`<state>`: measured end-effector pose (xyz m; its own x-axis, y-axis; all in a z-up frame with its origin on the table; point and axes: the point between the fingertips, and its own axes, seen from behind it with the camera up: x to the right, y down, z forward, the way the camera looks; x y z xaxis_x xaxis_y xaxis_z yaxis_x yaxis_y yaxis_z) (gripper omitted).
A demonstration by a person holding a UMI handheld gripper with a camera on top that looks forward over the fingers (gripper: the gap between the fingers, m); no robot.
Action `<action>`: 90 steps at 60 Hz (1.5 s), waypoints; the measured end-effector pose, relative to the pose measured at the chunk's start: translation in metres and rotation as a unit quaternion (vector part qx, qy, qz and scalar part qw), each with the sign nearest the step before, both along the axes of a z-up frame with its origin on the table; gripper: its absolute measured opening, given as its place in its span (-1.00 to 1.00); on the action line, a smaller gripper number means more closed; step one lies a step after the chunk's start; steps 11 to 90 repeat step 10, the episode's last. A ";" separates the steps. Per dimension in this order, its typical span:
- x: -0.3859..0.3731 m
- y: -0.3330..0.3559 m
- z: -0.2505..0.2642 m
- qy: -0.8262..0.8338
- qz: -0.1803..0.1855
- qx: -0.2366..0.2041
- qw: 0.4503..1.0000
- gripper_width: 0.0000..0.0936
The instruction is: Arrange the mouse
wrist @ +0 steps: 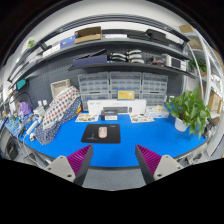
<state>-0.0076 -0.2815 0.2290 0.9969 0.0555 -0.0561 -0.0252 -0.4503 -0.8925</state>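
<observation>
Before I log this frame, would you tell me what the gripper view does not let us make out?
- Mouse on the black mat: too small to tell its buttons or which way it faces.
- Boxes on the shelves: too small to read or see contents.
- Items by the patterned object: small and overlapping, unidentifiable.
- Plant: its base is hidden behind the table edge.
- Gripper: open, empty; finger bases cut off below.

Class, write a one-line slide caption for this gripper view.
Open claw hovers short of a beige computer mouse resting on a black rectangular mouse mat on the blue table.
</observation>
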 end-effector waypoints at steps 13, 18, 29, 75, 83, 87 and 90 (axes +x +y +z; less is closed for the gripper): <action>-0.003 -0.003 -0.001 -0.001 0.006 0.001 1.000 0.84; -0.003 -0.003 -0.001 -0.001 0.006 0.001 1.000 0.84; -0.003 -0.003 -0.001 -0.001 0.006 0.001 1.000 0.84; -0.003 -0.003 -0.001 -0.001 0.006 0.001 1.000 0.84; -0.003 -0.003 -0.001 -0.001 0.006 0.001 1.000 0.84; -0.003 -0.003 -0.001 -0.001 0.006 0.001 1.000 0.84; -0.003 -0.003 -0.001 -0.001 0.006 0.001 1.000 0.84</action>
